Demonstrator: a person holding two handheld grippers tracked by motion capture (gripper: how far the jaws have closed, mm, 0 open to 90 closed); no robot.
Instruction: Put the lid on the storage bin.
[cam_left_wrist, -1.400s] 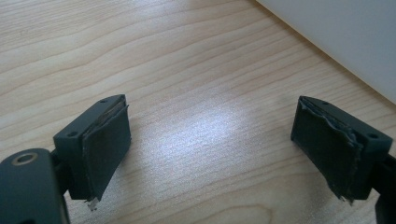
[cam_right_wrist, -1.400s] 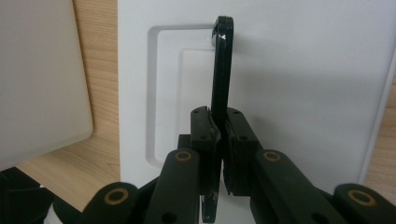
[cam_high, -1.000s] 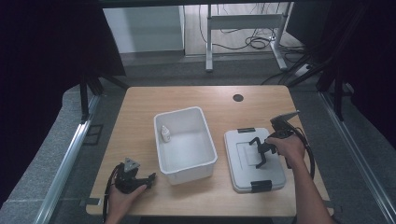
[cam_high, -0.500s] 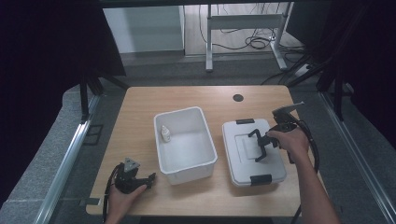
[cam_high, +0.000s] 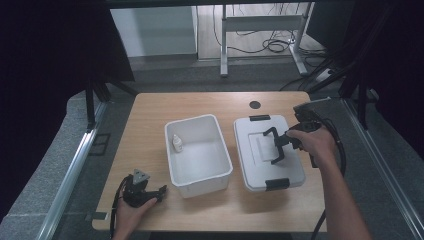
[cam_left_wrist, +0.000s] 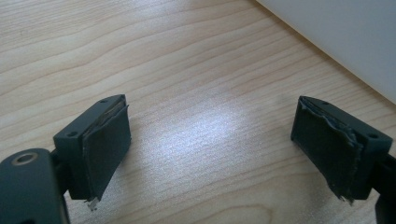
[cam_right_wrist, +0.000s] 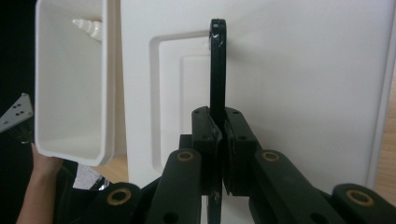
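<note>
Lid (cam_high: 267, 152) lies on the table (cam_high: 150, 120) right of the open bin (cam_high: 198, 155), right gripper (cam_right_wrist: 218, 140) clenched on its black handle (cam_right_wrist: 217, 65); we judge a level lift best, while the left gripper (cam_high: 142, 191) rests near-left, jaws released.

table (cam_high: 200, 107): open bin (cam_high: 198, 154) stood at its middle, small bottle (cam_high: 176, 143) lay in the bin at its left wall | lid (cam_high: 267, 152) lay just right of the bin | my right gripper (cam_high: 278, 145) was over the lid, on its handle (cam_right_wrist: 217, 65) | my left gripper (cam_high: 150, 192) rested near the front edge, left of the bin
</note>
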